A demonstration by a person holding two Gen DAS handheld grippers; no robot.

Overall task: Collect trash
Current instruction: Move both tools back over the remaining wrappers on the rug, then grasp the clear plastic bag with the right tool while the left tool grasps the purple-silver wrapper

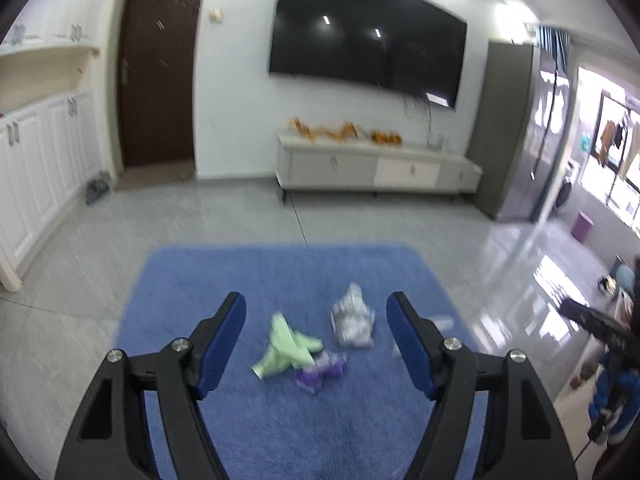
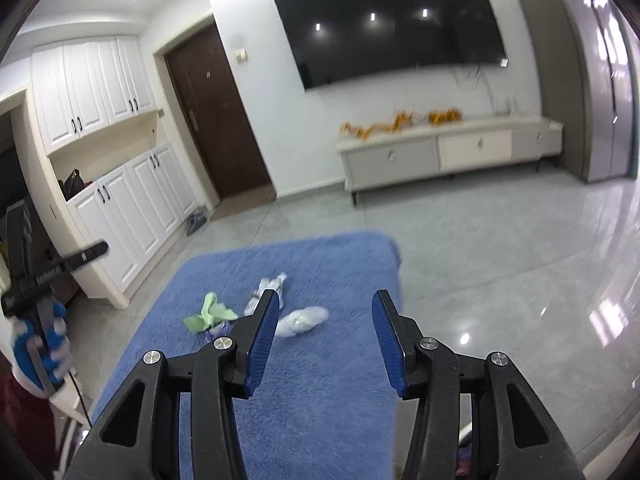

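Approach step, nothing picked yet. My left gripper (image 1: 316, 316) is spread wide and empty above the blue shaggy rug (image 1: 240, 272); my right gripper (image 2: 325, 308) likewise wide, empty. All the trash sits mid-rug: crumpled green paper (image 1: 287, 346), purple wrapper (image 1: 320, 372) touching it, crinkly silver-white wrapper (image 1: 354, 320), soft clear plastic bag (image 2: 302, 320). Next, I judge: drop, straddle one piece, pinch above the pile.
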